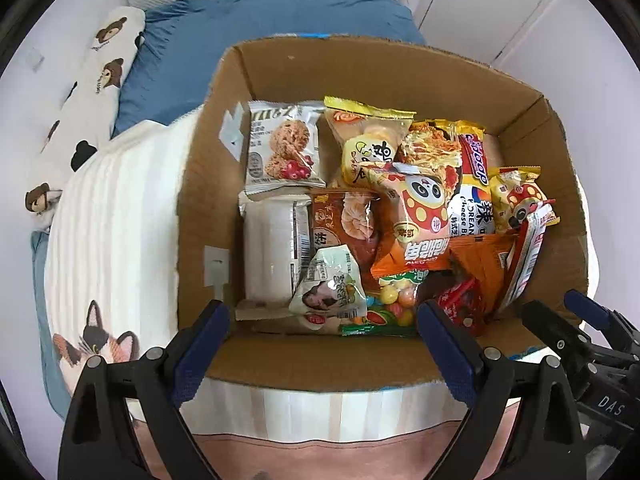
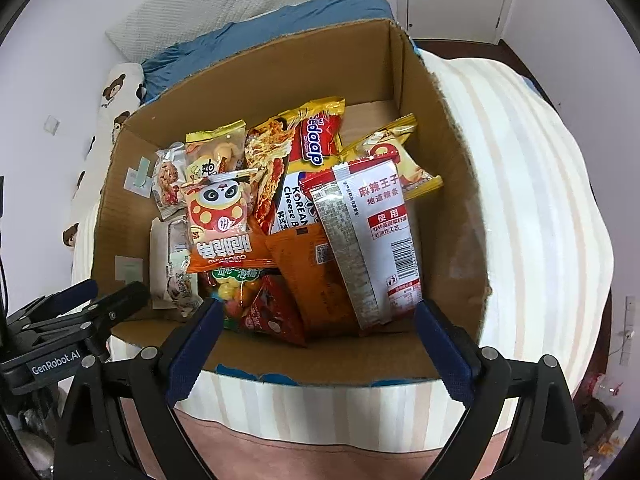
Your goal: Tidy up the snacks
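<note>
Left gripper (image 1: 322, 334): jaws wide, empty, hovering at the near rim of the cardboard box (image 1: 400, 76). Right gripper (image 2: 316, 330): likewise spread wide, nothing held, just beside the left one on the same rim. Snacks lie ahead of and below both, heaped inside the box on the bed. We judge the white spicy-strip packet (image 2: 372, 236) nearest our right gripper; its long axis runs away from us, leaning rightward. The cookie packet (image 1: 280, 144) lies toward the left wall.
</note>
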Action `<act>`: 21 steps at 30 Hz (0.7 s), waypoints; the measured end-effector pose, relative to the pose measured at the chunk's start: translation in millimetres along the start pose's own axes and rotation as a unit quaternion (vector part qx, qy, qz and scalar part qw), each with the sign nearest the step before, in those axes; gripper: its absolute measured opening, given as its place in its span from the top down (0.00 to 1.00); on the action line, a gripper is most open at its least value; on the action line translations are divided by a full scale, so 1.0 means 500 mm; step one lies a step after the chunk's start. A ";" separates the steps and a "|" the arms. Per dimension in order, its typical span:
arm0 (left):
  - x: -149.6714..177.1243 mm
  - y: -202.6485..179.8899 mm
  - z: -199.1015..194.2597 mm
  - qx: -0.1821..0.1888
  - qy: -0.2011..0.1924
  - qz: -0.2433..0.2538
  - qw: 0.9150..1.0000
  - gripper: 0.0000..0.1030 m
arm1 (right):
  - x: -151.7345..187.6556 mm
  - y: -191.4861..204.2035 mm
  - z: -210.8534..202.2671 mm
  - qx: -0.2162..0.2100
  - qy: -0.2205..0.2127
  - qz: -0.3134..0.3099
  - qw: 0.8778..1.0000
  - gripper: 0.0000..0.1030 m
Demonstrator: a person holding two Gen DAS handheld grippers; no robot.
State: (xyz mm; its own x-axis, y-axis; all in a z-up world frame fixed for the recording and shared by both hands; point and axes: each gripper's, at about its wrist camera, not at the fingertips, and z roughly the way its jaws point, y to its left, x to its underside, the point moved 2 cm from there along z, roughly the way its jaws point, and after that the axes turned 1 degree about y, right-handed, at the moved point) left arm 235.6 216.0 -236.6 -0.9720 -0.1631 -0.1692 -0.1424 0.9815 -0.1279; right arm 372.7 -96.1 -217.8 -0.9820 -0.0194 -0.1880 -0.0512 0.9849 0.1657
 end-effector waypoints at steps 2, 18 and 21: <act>0.007 0.003 -0.019 0.002 -0.010 -0.003 1.000 0.07 | 0.004 0.004 -0.011 0.002 -0.004 -0.003 1.000 0.05; 0.171 -0.024 -0.230 -0.014 -0.150 0.008 0.989 0.07 | 0.160 0.032 -0.239 0.000 -0.130 -0.032 0.991 0.04; 0.211 -0.027 -0.273 -0.015 -0.173 0.009 0.985 0.07 | 0.204 0.035 -0.293 -0.001 -0.156 -0.038 0.987 0.04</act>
State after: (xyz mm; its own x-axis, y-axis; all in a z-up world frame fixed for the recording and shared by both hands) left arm 109.7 199.4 -119.5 -0.8538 -0.1649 -0.4938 -0.1359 0.9862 -0.0942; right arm 244.9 -105.8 -92.3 -0.8714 -0.0392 -0.4890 -0.1239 0.9820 0.1422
